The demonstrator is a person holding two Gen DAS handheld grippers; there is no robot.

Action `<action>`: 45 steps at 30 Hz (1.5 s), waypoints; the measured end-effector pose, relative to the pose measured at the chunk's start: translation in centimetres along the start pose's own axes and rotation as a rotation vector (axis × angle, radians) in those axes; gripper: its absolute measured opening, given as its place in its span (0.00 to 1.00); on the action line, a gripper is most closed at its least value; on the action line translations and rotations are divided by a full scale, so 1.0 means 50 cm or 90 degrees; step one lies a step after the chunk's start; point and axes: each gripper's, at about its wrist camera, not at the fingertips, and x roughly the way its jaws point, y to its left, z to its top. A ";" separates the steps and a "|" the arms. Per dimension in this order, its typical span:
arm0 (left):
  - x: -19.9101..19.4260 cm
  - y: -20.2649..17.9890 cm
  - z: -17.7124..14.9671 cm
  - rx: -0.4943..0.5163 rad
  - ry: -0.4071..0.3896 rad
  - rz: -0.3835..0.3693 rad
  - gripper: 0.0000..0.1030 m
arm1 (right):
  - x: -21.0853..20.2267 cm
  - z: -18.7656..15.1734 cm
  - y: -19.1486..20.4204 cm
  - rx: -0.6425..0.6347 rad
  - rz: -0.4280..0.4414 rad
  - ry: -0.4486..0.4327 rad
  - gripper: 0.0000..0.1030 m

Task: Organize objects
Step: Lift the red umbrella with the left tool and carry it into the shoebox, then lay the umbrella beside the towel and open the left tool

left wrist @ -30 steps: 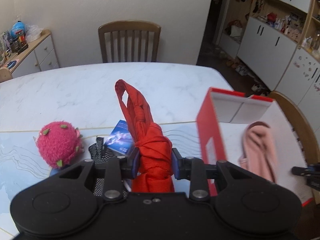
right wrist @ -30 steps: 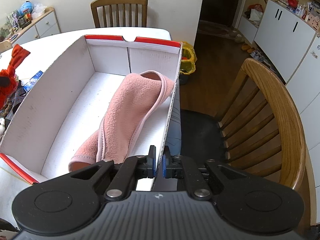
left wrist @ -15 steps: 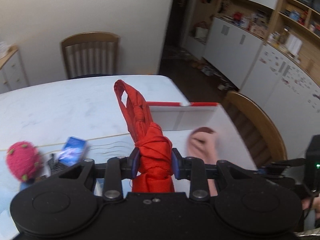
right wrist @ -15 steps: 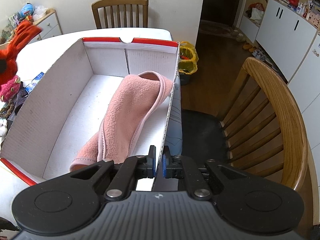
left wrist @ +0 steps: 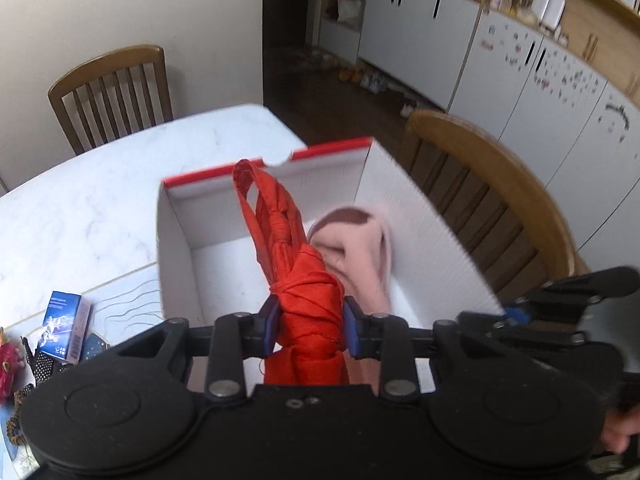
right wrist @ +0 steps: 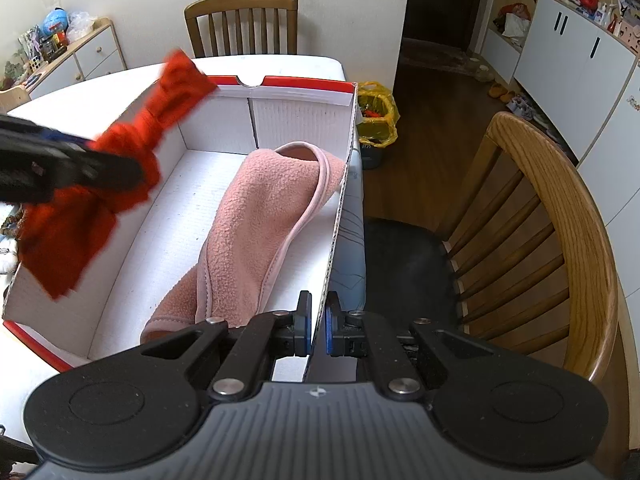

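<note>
My left gripper (left wrist: pixel 309 326) is shut on a knotted red cloth bag (left wrist: pixel 304 304) and holds it above the open white box with red rim (left wrist: pixel 176 240). In the right wrist view the red bag (right wrist: pixel 120 152) hangs over the box's left wall (right wrist: pixel 132 208), held by the left gripper (right wrist: pixel 100 160). A pink fleece cloth (right wrist: pixel 256 220) lies inside the box; it also shows in the left wrist view (left wrist: pixel 360 248). My right gripper (right wrist: pixel 317 326) is shut on the box's right wall (right wrist: pixel 340 216) at its near end.
A small blue carton (left wrist: pixel 64 326), a pink plush (left wrist: pixel 8 364) and a dark mesh item (left wrist: pixel 44 364) lie on the marble table (left wrist: pixel 80 208) left of the box. Wooden chairs stand at the far side (right wrist: pixel 244 20) and right (right wrist: pixel 560 240). A yellow bin (right wrist: pixel 376 120) is on the floor.
My left gripper carried the red bag rightward from over the table to above the box. The right gripper stayed clamped on the box wall.
</note>
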 end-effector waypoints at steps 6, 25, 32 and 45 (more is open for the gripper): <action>0.064 0.001 -0.001 0.013 0.042 0.019 0.29 | 0.002 0.000 0.002 -0.003 -0.003 0.000 0.06; 0.160 0.000 0.005 0.025 0.117 0.017 0.30 | 0.002 0.001 0.002 0.001 -0.004 0.003 0.06; 0.160 0.008 0.003 0.017 0.122 0.012 0.36 | 0.002 0.002 0.002 0.002 -0.005 0.003 0.06; 0.095 0.021 0.004 -0.014 0.082 -0.012 0.55 | 0.004 0.003 0.002 0.007 -0.003 0.007 0.06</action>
